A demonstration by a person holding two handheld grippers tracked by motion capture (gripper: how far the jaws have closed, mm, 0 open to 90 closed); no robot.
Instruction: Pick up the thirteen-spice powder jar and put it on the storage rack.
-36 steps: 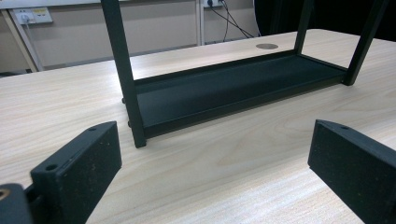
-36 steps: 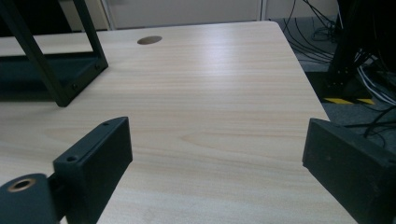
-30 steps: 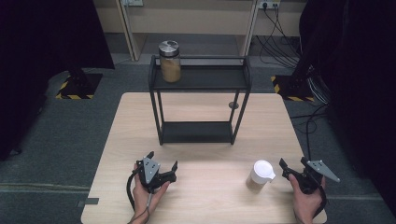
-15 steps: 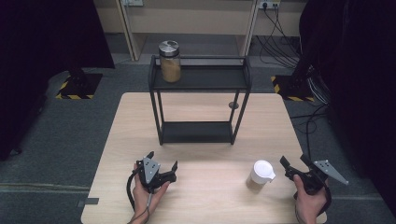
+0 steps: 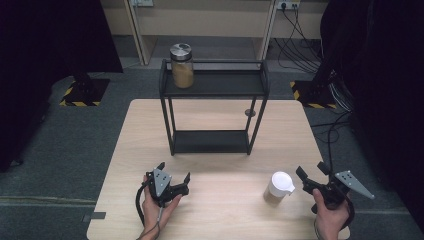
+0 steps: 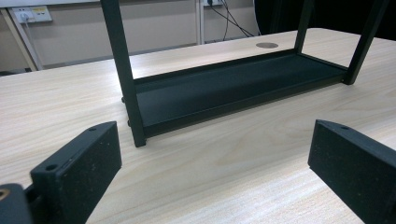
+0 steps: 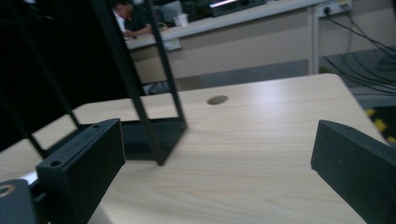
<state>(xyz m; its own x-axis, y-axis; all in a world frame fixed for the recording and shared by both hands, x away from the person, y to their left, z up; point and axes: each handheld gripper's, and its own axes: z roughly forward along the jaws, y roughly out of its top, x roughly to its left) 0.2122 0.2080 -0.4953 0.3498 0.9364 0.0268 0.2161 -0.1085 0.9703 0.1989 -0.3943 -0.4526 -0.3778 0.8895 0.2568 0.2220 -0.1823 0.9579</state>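
Note:
A black two-tier metal shelf point(image 5: 214, 85) stands at the middle of the wooden table point(image 5: 215, 215). On its top tier at the left sits a glass jar point(image 5: 182, 66) with a metal lid and tan contents. A small jar with a white lid point(image 5: 278, 188) stands on the table at the front right. My left gripper point(image 5: 174, 174) rests open near the front left, aimed at the shelf's lower tray point(image 6: 233, 88). Just right of the white-lidded jar, my right gripper point(image 5: 311, 174) is held open with nothing between its jaws. The shelf's leg point(image 7: 154, 112) shows ahead in the right gripper view.
A round cable hole point(image 5: 249, 113) sits in the table behind the shelf's right legs. Cables point(image 5: 300, 45) and black stands with striped bases point(image 5: 82, 92) are on the floor beyond the table. A person sits at a far desk point(image 7: 135, 21).
My right gripper has drifted a little to the right and toward the table's front edge, away from the white-lidded jar. The left gripper has stayed put.

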